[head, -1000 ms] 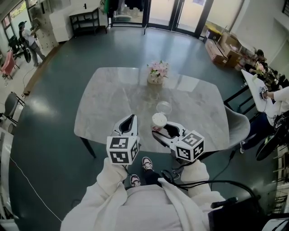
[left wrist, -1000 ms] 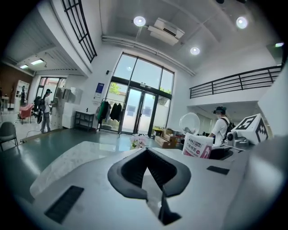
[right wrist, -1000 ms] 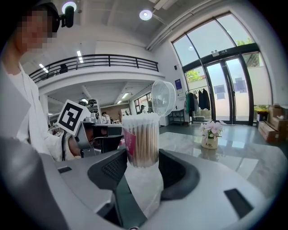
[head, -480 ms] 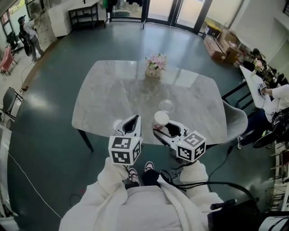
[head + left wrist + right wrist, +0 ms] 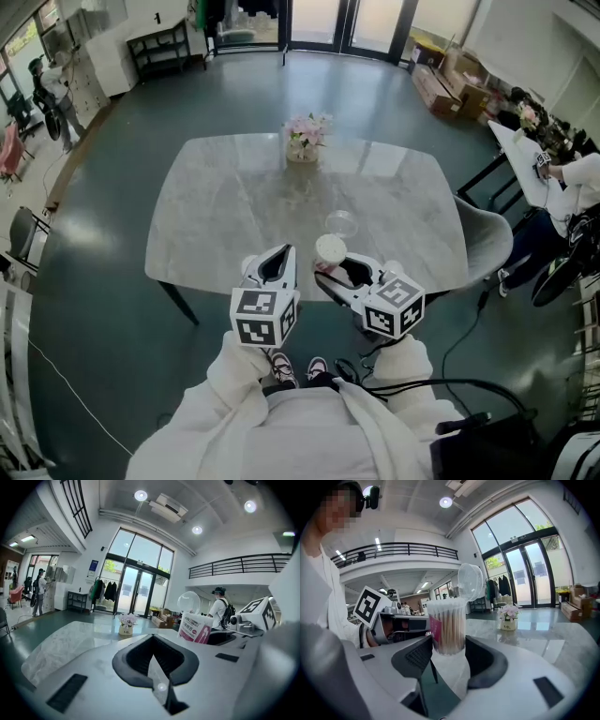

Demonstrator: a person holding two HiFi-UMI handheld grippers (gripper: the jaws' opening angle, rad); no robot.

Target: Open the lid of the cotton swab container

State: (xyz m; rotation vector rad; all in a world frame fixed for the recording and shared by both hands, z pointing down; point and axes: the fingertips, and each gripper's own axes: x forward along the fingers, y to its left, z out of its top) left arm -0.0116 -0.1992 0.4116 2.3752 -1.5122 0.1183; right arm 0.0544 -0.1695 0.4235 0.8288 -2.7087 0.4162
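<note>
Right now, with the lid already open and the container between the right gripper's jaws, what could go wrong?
1. The cotton swab container is open, swabs reaching the rim; if the right gripper tilts, they may spill.
2. It is near the table's front edge; released there, it could fall off.
3. The shut left gripper is close and might knock the raised lid.

Right gripper (image 5: 335, 271) holds cotton swab container (image 5: 330, 249) at near edge of table (image 5: 216, 216), clear lid (image 5: 340, 223) flipped open. Left gripper (image 5: 278, 255) just beside it, jaws together.
</note>
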